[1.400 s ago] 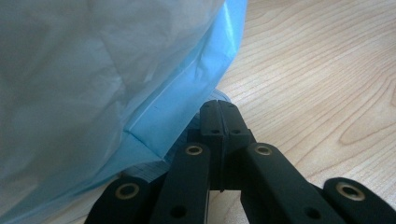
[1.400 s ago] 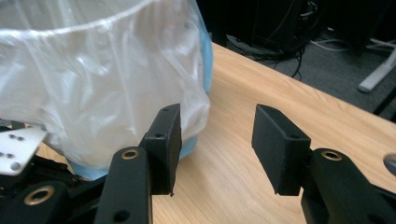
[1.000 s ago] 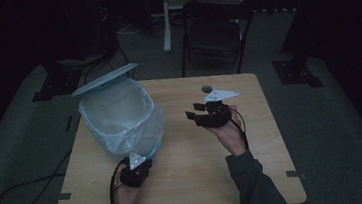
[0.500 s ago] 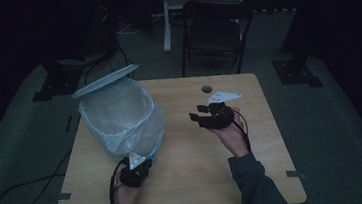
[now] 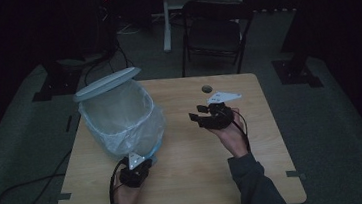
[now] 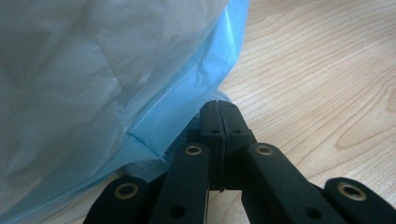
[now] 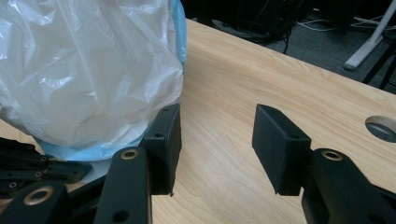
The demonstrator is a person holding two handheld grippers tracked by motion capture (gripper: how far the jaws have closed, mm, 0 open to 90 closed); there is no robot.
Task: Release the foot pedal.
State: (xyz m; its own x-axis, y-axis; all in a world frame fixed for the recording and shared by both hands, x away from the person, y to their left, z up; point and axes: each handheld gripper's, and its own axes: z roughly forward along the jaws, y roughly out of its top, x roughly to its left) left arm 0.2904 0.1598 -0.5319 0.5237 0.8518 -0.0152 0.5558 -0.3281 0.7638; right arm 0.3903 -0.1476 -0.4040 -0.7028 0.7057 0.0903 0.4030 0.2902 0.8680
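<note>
A bin lined with a pale, blue-edged plastic bag (image 5: 120, 120) stands on the left part of the wooden table (image 5: 191, 181), its grey lid (image 5: 107, 84) tilted on the rim. My left gripper (image 5: 142, 158) lies low at the bin's near base. Its jaws (image 6: 219, 105) are pressed shut, tips against the bag's (image 6: 116, 70) bottom edge; whether film is pinched between them I cannot tell. My right gripper (image 5: 198, 114) hovers to the right of the bin, open (image 7: 217, 140), nothing between its pads, aimed toward the bag (image 7: 88, 70).
A round cable hole (image 5: 207, 88) sits near the table's far edge. A dark folding chair (image 5: 212, 33) stands behind the table. A cable (image 5: 26, 189) trails on the floor at the left. Bare wood lies between the two grippers.
</note>
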